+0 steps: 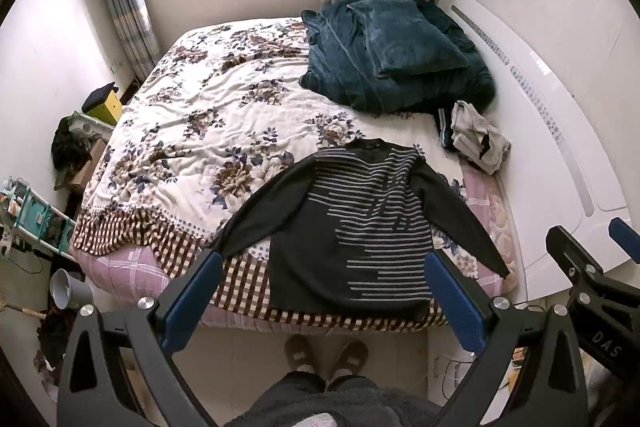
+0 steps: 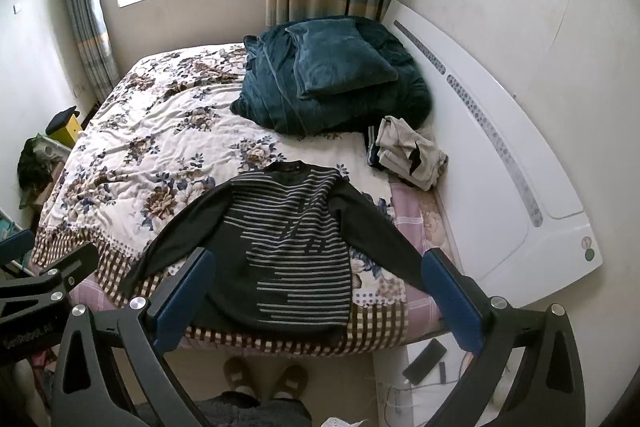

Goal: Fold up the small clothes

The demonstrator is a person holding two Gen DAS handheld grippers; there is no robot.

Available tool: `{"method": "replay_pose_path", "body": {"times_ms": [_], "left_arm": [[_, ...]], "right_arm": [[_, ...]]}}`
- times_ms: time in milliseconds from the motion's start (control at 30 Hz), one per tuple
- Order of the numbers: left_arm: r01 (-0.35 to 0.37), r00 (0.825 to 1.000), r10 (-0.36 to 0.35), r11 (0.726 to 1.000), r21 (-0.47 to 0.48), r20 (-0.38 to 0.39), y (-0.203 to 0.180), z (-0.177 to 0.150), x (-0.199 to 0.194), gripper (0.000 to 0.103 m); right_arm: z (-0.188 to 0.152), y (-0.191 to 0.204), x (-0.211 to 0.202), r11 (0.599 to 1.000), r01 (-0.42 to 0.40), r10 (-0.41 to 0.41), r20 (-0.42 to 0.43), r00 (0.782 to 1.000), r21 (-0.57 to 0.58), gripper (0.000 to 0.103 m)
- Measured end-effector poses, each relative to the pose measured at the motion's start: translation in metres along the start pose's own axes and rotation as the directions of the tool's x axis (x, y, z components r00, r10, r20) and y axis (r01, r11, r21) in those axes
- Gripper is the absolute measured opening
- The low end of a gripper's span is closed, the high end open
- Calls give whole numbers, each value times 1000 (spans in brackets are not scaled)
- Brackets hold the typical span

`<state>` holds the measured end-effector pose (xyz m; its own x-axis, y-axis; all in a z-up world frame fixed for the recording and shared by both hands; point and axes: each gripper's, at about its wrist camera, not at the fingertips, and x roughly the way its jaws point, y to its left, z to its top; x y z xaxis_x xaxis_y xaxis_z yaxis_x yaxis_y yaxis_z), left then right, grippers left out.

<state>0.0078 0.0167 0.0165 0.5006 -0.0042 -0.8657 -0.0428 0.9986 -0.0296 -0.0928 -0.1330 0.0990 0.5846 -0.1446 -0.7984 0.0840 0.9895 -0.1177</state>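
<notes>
1. Slippered feet (image 1: 326,355) are standing at 6 o'clock, just below the bed (image 1: 120,267) edge; both claws are hovering above them, holding nothing.
2. Left claw (image 1: 324,303) and right claw (image 2: 316,303) are both gaping wide, their blue pads framing the sweater.
3. Lying flat at the bed's near edge, the black striped sweater (image 1: 352,235) is spreading its sleeves toward 8 and 4 o'clock.
4. It is looking soft, light and floppy; pinching a sleeve cuff or shoulder seam probably suits best.
5. Crumpled pale clothes (image 1: 476,137) are sitting at 2 o'clock, a teal blanket pile (image 1: 396,55) at 1 o'clock, both apart from the sweater.
6. Nothing is blocking the approach; the wrinkled floral cover (image 1: 208,115) may be snagging folds.
</notes>
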Motion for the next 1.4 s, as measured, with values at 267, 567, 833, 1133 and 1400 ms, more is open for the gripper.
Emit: {"method": "replay_pose_path", "body": {"times_ms": [267, 567, 833, 1133, 1400], "left_arm": [[1, 1000, -1, 1000, 2, 0, -1, 2, -2, 103], [2, 1000, -2, 1000, 2, 3, 1, 2, -3, 103], [3, 1000, -3, 1000, 2, 2, -3, 13, -7, 103], [6, 1000, -6, 1000, -1, 5, -7, 27, -11, 103], [4, 1000, -4, 1000, -1, 9, -6, 20, -12, 103]], "right_arm": [[7, -3, -6, 1000, -6, 6, 3, 1000, -1, 103], [7, -2, -6, 1000, -5, 5, 2, 1000, 0, 103], [9, -4, -5, 1000, -3, 3, 15, 1000, 2, 103], [9, -4, -6, 1000, -3, 3, 19, 1000, 0, 103], [7, -4, -7, 1000, -1, 1, 21, 1000, 1, 103]]}}
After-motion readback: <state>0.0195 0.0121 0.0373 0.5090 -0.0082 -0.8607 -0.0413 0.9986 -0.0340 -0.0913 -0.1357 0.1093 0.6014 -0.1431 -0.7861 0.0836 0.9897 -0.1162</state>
